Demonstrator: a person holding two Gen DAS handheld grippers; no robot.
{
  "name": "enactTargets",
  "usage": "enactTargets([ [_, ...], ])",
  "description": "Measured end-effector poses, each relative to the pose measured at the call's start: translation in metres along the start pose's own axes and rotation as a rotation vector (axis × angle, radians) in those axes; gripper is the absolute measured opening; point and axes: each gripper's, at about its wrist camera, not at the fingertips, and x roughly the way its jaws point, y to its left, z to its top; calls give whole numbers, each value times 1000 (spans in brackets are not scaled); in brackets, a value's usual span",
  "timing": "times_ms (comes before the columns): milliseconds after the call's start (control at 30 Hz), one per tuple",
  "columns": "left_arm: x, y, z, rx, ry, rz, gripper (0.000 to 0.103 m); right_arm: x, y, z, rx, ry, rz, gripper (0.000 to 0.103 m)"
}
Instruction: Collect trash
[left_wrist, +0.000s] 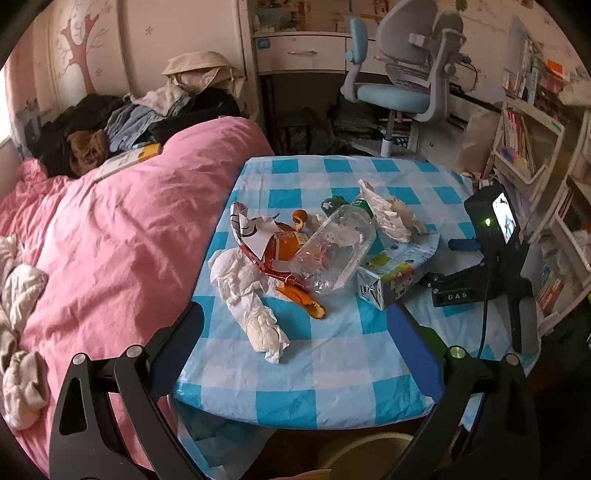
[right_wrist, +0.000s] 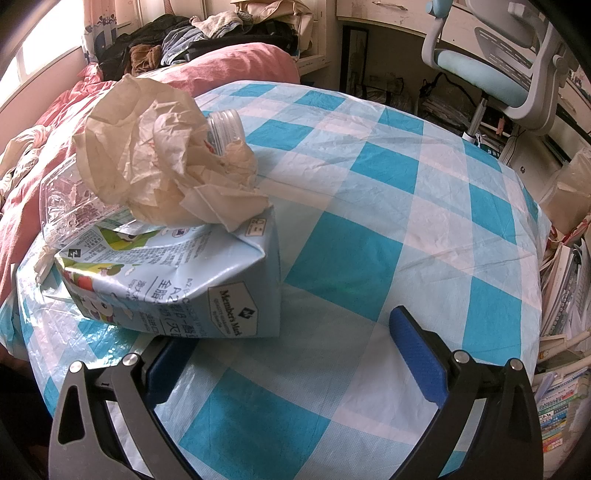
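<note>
Right fingers (right_wrist: 417, 354) gape empty beside the carton (right_wrist: 177, 284); left gripper (left_wrist: 295, 339) likewise. Nudge it and the tissue (right_wrist: 155, 162) topples.

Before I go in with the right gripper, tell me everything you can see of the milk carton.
The milk carton is a pale blue printed paperboard box with cartoon pictures and a Member's Mark logo. It lies on its side on the checked tablecloth, dented and creased. A crumpled paper wad and a clear plastic bottle rest on it. The open right gripper sits just before it.
</note>
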Motion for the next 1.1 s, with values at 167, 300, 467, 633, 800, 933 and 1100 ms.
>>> enactTargets([
  [167,-4,-10,0,53,-28,38,96,0,0,0,0,0,0,97],
  [300,-2,-10,2,43,-20,40,96,0,0,0,0,0,0,97],
  [467,13,-2,8,-2,11,47,96,0,0,0,0,0,0,97],
  [633,35,-2,19,-47,42,42,96,0,0,0,0,0,0,97],
  [800,52,-1,23,-108,72,-13,96,0,0,0,0,0,0,97],
  [933,65,1,28,-133,81,-20,96,0,0,0,0,0,0,97],
  [1100,78,3,37,-151,81,-43,96,0,0,0,0,0,0,97],
])
